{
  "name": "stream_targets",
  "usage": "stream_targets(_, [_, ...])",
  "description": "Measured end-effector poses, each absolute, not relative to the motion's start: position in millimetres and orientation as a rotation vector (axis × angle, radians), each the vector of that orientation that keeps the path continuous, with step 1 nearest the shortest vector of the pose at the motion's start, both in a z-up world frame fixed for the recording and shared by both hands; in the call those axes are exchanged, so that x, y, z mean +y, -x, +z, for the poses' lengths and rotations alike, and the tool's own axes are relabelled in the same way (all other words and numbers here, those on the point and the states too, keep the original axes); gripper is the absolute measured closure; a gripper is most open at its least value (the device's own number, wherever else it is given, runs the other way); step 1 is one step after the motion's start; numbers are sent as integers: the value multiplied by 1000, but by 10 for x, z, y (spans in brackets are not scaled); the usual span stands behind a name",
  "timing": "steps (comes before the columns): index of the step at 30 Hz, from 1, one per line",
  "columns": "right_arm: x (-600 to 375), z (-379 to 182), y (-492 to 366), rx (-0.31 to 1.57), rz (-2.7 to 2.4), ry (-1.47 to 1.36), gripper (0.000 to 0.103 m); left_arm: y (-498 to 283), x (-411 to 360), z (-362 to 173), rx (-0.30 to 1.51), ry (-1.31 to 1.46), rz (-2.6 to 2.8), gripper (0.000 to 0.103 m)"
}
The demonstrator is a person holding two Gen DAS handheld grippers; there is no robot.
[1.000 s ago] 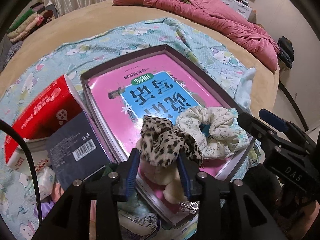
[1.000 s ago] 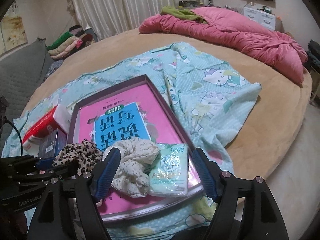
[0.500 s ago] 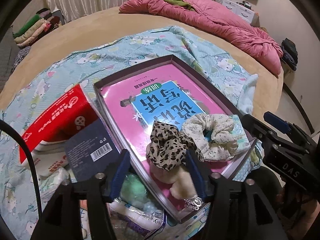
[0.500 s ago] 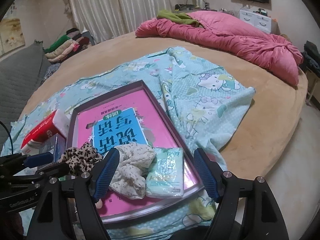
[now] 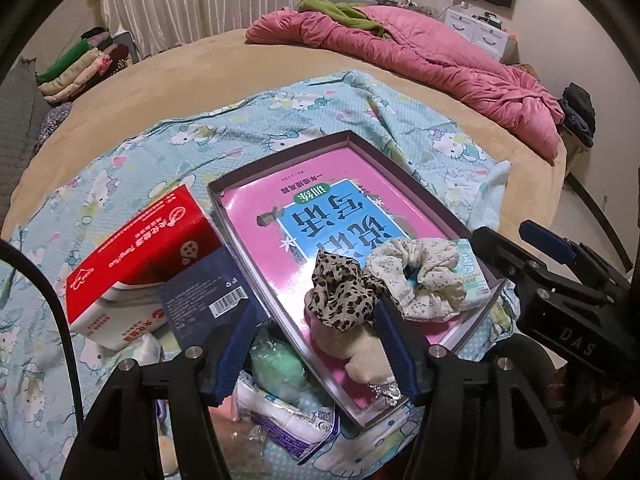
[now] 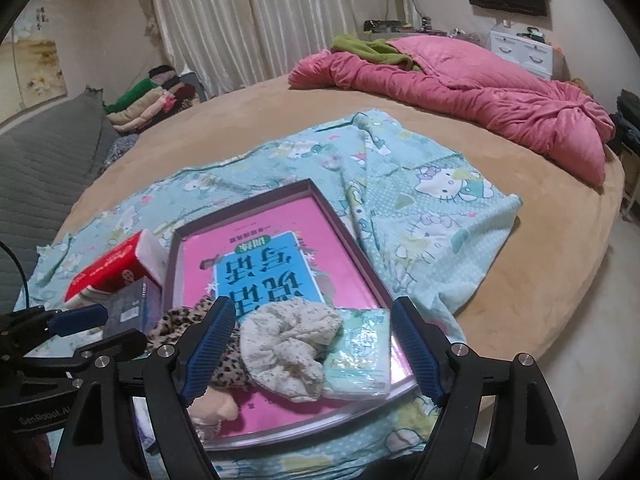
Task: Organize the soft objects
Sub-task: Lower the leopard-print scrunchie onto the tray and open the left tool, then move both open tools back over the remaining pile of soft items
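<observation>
A shallow purple-rimmed tray (image 5: 280,160) lies on the bed with a pink book in it. At its near end sit a leopard-print scrunchie (image 5: 344,300), a cream floral scrunchie (image 5: 420,276), a pale green tissue pack (image 5: 474,276) and a beige plush piece (image 5: 360,352). My left gripper (image 5: 316,346) is open, its blue pads apart from the leopard scrunchie on both sides. My right gripper (image 6: 312,312) is wide open just above the cream scrunchie (image 6: 288,344) and the tissue pack (image 6: 360,356), touching neither.
Left of the tray lie a red tissue pack (image 5: 136,248), a dark blue box (image 5: 208,292), a green soft lump (image 5: 276,364) and a plastic packet (image 5: 288,420). A pink quilt (image 5: 440,60) lies at the far side and folded clothes (image 5: 80,64) at the far left.
The left jaws have spread off the leopard scrunchie, which stays in the tray. Both grippers have lifted and drawn back a little.
</observation>
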State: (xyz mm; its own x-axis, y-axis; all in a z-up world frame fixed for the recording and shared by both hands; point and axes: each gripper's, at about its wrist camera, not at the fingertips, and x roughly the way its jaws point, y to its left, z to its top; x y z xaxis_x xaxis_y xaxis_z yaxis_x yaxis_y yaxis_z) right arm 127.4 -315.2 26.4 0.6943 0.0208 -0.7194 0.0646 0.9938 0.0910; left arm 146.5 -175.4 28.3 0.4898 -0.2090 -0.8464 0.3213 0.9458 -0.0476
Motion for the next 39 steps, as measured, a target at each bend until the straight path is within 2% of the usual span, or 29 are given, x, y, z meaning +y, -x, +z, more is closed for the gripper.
stream_targets(15, [-2837, 520, -1194, 751, 74, -95, 22, -1291, -1332, 445, 979, -81, -259, 41])
stream_targets(25, [-2473, 711, -1113, 722, 175, -49, 21, -1283, -464, 686, 933, 20, -103, 41])
stream_targets(39, [-1949, 767, -930, 713, 354, 29, 21, -1038, 392, 692, 918, 129, 38, 41])
